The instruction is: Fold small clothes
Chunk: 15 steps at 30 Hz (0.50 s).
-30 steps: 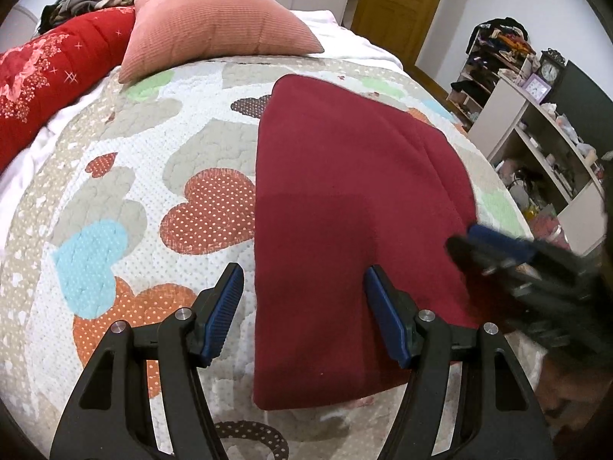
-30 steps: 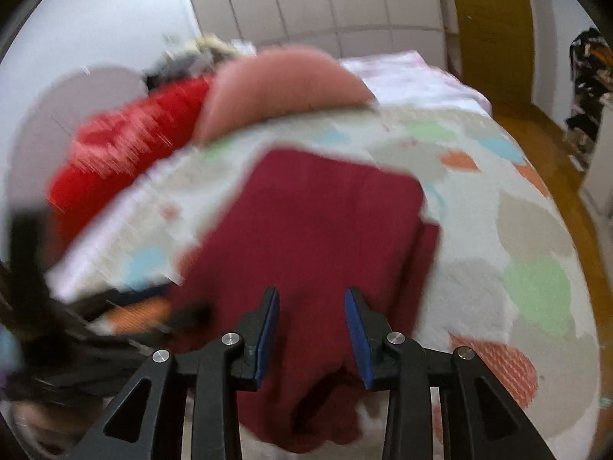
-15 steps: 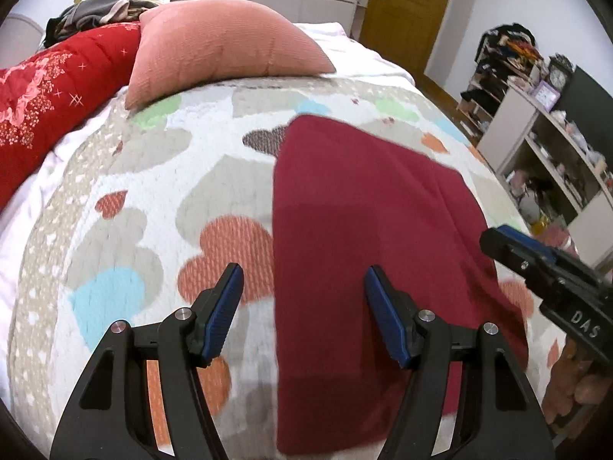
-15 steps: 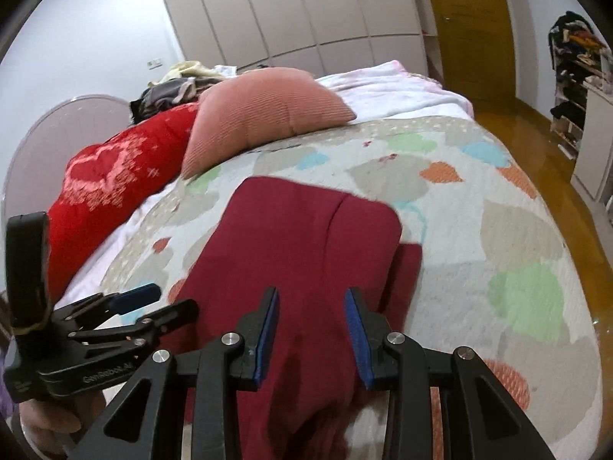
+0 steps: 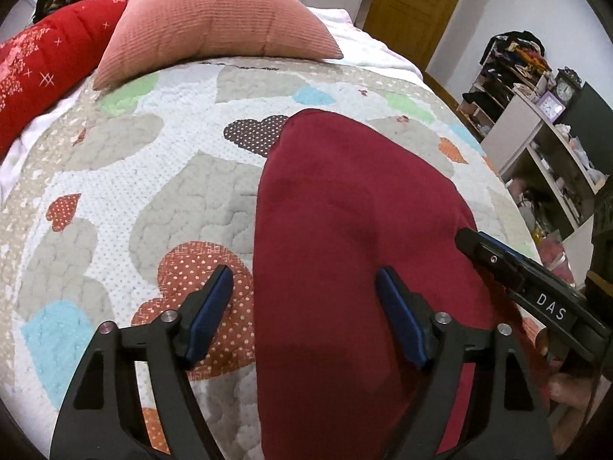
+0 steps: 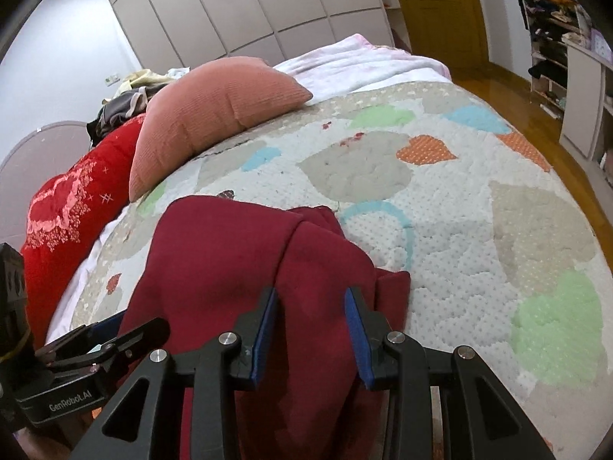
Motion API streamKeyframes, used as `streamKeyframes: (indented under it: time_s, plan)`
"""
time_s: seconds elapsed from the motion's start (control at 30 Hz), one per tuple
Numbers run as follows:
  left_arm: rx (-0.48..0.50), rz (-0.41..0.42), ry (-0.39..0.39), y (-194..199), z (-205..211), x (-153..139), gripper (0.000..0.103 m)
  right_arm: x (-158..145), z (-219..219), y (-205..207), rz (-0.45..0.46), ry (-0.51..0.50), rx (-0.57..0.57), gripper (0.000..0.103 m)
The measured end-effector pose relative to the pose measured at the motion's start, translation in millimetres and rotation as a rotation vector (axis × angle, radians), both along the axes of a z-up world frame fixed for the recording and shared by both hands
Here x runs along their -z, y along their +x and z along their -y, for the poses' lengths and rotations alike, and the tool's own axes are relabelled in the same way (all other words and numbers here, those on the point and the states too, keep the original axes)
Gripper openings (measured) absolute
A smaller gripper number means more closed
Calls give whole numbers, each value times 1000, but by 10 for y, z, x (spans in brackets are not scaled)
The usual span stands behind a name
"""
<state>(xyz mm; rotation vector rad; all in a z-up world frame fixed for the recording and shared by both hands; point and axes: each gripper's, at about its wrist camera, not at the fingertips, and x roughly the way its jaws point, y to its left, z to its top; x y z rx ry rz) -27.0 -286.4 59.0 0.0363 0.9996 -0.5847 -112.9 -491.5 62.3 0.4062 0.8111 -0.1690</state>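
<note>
Bed point(image 5: 115, 199): fills most of both views, covered by a quilt with heart patches in grey, orange, blue and green.

Red bolster point(image 5: 42, 73): lies along the upper left of the left wrist view, against the bed's far edge. Pink pillow point(image 5: 214, 15): rests at the top centre, on the quilt's far end, touching the bolster.

Dark red garment point(image 5: 345, 249): lies flat on the quilt, folded lengthwise, occupying the centre to lower right of the left wrist view. In the right wrist view the same garment sits lower centre, with a folded flap edge running down its middle and a second layer showing at its right side.

Shelving unit point(image 5: 536, 145): stands at the right edge, loaded with small items; a clock sits on top.

Left gripper point(image 5: 306, 306): lower centre of its own view, jaws wide apart, straddling the garment's left edge; one pad over the quilt, one over the cloth. Not gripping.

Right gripper point(image 6: 310, 329): lower centre of its view, jaws parted, positioned over the garment's flap. Whether the pads touch the cloth cannot be determined.
</note>
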Motion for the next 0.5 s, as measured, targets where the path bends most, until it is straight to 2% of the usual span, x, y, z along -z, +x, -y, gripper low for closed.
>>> streamKeyframes:
  time_s: [0.17,0.3,0.4,0.5]
  plan:
    - [-8,11,6,-20,9,-5,80,59,26,58,-3,-2,-1,34]
    - [-12,31,26,-74,16,-36,80,-51,-49,-14,-5,-37,-13,35]
    - [-17,28,24,-79,2,-34,80,-225,-200,-218,16,-84,-64,35]
    - [-21,35,27,-93,3,-32,80,-332,-277,-489,57,-60,-79,37]
